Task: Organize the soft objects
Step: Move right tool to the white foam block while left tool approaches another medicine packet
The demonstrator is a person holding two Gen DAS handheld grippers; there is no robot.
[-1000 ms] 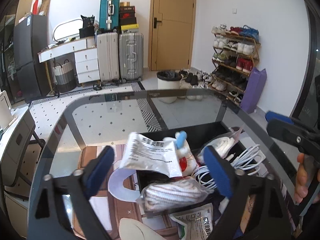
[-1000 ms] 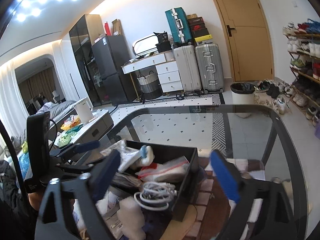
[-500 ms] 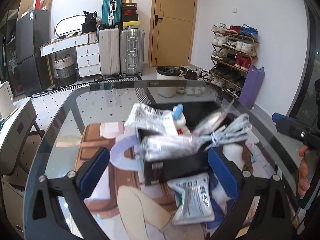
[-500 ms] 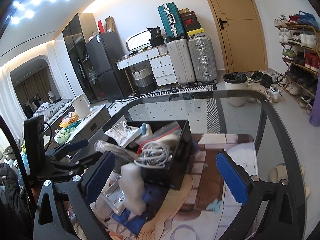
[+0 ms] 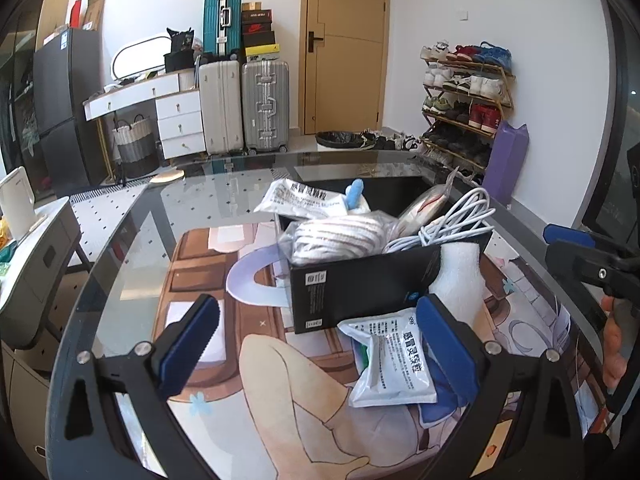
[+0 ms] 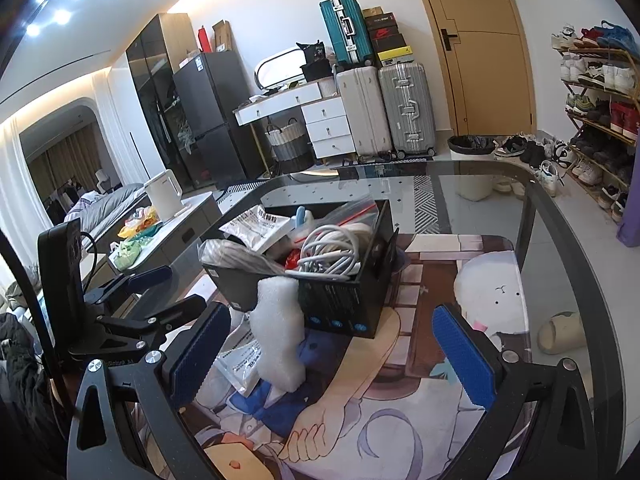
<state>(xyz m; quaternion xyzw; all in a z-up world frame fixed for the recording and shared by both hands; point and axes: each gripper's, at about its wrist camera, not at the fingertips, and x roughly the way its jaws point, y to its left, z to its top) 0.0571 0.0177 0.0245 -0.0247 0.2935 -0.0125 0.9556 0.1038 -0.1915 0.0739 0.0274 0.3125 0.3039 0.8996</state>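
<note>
A black box (image 5: 360,288) (image 6: 344,304) on the printed mat holds a bagged white rope (image 5: 336,236), white cables (image 5: 448,220) (image 6: 332,252), a white sachet (image 5: 300,198) (image 6: 256,226) and a blue-tipped toy (image 5: 354,192). A white foam piece (image 5: 460,272) (image 6: 280,336) leans on the box. Another sachet (image 5: 392,364) lies in front of it. My left gripper (image 5: 316,356) is open and empty, short of the box. My right gripper (image 6: 332,364) is open and empty, with the foam between its fingers' line of sight.
The glass table (image 6: 560,248) carries a printed anime mat (image 5: 224,272). A side cabinet with a white kettle (image 6: 162,196) stands left. Suitcases (image 5: 244,104), a door, a bin (image 6: 472,160) and a shoe rack (image 5: 464,92) line the room beyond.
Both grippers have pulled back and up from the box; it now sits farther ahead in both views. The sachet and foam in front of the box have come into view.
</note>
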